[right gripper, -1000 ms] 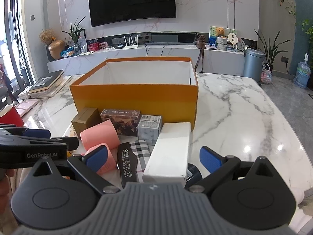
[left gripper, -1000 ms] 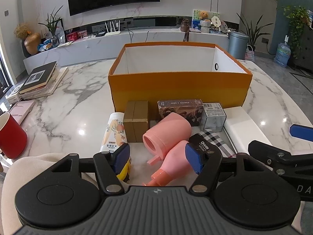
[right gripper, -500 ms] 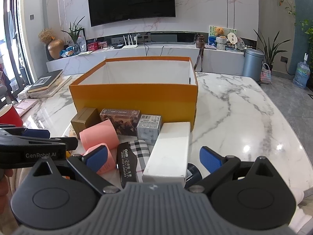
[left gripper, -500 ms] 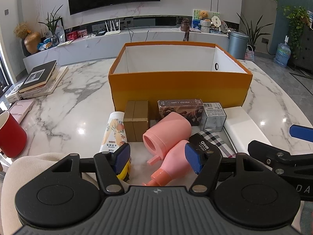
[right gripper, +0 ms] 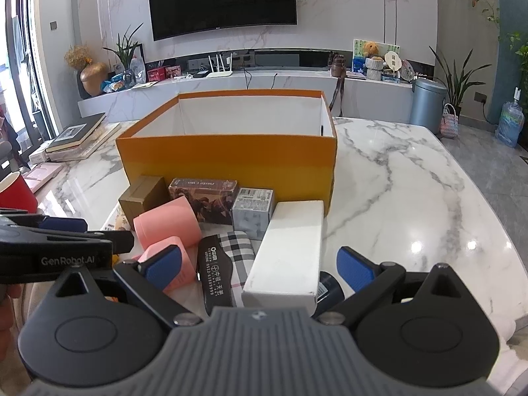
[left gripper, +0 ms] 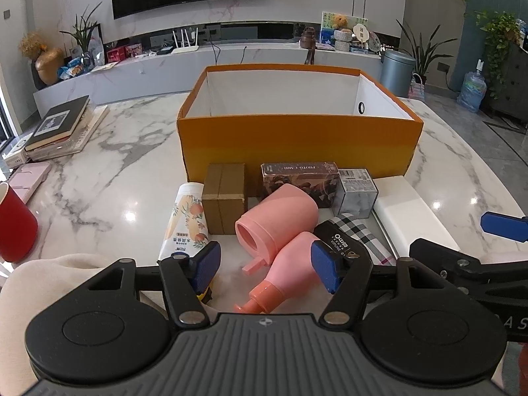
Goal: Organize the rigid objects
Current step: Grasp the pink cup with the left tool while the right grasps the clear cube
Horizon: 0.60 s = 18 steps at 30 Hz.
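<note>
Left wrist view: the left gripper (left gripper: pixel 262 264) hovers low over the white marble surface (left gripper: pixel 109 171), its blue-padded fingers (left gripper: pixel 206 262) spread apart and holding nothing. Between them lies a pink plastic pump bottle (left gripper: pixel 283 264) on its side, just beside a pink cylindrical cap (left gripper: pixel 277 219). Behind these stand a brown cardboard carton (left gripper: pixel 225 203), a dark printed photo-card box (left gripper: pixel 302 178) and a small grey patterned box (left gripper: pixel 356 193), all near the front wall of the open orange cardboard box (left gripper: pixel 297 142). A white printed tube (left gripper: pixel 185 222) lies left of the carton.

Right wrist view: the right gripper (right gripper: pixel 260 269) has its fingers (right gripper: pixel 354 269) released wide. A long white rectangular box (right gripper: pixel 290 250) lies between them, beside a plaid-patterned case (right gripper: pixel 239 257) with a black printed band.
</note>
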Motion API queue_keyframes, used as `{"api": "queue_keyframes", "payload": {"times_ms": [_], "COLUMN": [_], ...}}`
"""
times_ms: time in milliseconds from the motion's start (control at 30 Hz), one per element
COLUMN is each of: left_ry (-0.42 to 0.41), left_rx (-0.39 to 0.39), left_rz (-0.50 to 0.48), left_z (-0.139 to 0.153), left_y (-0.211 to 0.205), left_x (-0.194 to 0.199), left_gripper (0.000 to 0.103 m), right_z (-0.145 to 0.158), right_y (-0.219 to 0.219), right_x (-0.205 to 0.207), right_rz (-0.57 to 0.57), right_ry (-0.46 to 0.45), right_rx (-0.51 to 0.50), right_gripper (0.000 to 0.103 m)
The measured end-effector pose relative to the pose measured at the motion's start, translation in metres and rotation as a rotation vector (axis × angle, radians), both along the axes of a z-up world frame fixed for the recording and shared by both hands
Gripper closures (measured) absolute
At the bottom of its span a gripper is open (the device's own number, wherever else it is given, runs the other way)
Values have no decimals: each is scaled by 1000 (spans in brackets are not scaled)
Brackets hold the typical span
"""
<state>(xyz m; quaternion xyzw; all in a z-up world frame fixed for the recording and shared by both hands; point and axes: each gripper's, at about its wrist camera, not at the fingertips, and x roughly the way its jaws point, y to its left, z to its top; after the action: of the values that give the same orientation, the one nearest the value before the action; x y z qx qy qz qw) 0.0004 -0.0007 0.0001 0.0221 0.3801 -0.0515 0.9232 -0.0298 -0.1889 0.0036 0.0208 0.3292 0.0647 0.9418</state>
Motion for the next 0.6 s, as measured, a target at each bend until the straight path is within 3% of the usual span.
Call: {"api": "queue_keyframes", "payload": {"times_ms": [167,333,600], "left_ry": [34,67,97], "left_rx": [-40,-45,64], "left_rz": [-29,-129,-365], "left_z": [5,8,-1], "left_y": [11,15,-3], "left_x": [12,33,67], "left_gripper": [41,48,49], "right_z": [1,0,-4], "right_y": [0,3,9], "right_x": [9,29,77], "right_rz": [3,26,77], "right_ry": [21,81,185], "right_rx": [26,43,54], "right_gripper": [9,26,44]}}
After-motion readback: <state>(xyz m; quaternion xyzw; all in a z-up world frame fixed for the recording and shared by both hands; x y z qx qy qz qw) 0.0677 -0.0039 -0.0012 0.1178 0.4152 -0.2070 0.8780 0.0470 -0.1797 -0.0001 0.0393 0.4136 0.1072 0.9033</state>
